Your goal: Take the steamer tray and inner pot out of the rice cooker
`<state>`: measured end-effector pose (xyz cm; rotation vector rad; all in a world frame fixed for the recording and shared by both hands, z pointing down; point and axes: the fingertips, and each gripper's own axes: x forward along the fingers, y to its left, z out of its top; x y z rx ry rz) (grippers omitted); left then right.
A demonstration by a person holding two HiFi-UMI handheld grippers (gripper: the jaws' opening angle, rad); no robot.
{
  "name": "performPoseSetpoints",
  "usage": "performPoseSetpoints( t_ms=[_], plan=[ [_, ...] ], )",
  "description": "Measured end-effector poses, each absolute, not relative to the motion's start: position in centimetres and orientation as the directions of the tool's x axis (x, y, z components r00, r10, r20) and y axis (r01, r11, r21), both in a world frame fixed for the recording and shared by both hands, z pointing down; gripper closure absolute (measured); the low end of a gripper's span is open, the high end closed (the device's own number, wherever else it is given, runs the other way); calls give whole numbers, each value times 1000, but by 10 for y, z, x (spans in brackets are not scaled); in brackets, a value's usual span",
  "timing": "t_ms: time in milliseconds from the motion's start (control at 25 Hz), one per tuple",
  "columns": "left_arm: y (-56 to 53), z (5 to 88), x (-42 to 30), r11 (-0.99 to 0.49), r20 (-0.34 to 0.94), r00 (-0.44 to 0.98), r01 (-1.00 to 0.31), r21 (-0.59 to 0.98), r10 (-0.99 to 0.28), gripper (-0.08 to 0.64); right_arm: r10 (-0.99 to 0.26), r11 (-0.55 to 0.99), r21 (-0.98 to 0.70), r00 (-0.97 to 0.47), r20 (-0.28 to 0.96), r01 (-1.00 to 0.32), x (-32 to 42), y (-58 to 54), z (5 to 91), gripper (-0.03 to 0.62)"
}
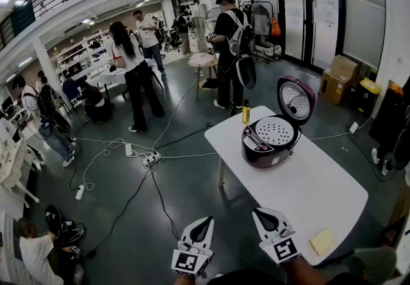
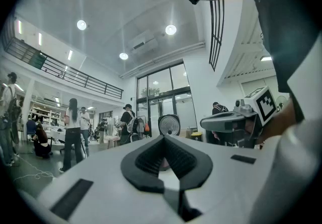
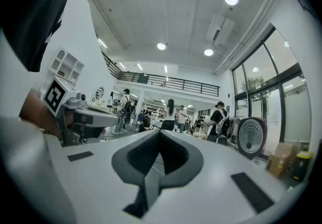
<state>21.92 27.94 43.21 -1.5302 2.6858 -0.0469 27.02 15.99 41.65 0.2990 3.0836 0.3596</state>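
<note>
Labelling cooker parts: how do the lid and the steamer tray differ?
The lid stands open, upright behind the cooker; the steamer tray lies flat in its mouth. The lid has a dark maroon rim; the steamer tray is all pale. Both are round, with dotted faces.

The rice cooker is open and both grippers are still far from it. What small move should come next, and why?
Probably bring the right gripper forward toward the rice cooker, opening its jaws on the way. The lid already stands up and the steamer tray lies exposed inside, but this gripper and the left gripper are shut, empty and well short of it.
</note>
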Motion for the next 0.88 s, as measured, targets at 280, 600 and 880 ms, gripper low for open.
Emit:
performPoseSetpoints(
  t_ms=[280, 600, 880],
  plan=[
    [300, 439, 212, 508, -24, -507, -861, -31, -862, 561, 188, 952, 247, -982, -8, 180, 264, 182, 418, 594],
    [330, 449, 205, 510, 0, -510, -860, -19, -860, 560, 199, 956, 219, -980, 1, 194, 261, 215, 417, 594],
    [357, 459, 183, 553, 9, -553, -833, -2, -833, 295, 144, 971, 197, -988, -53, 131, 241, 226, 418, 289]
  ],
)
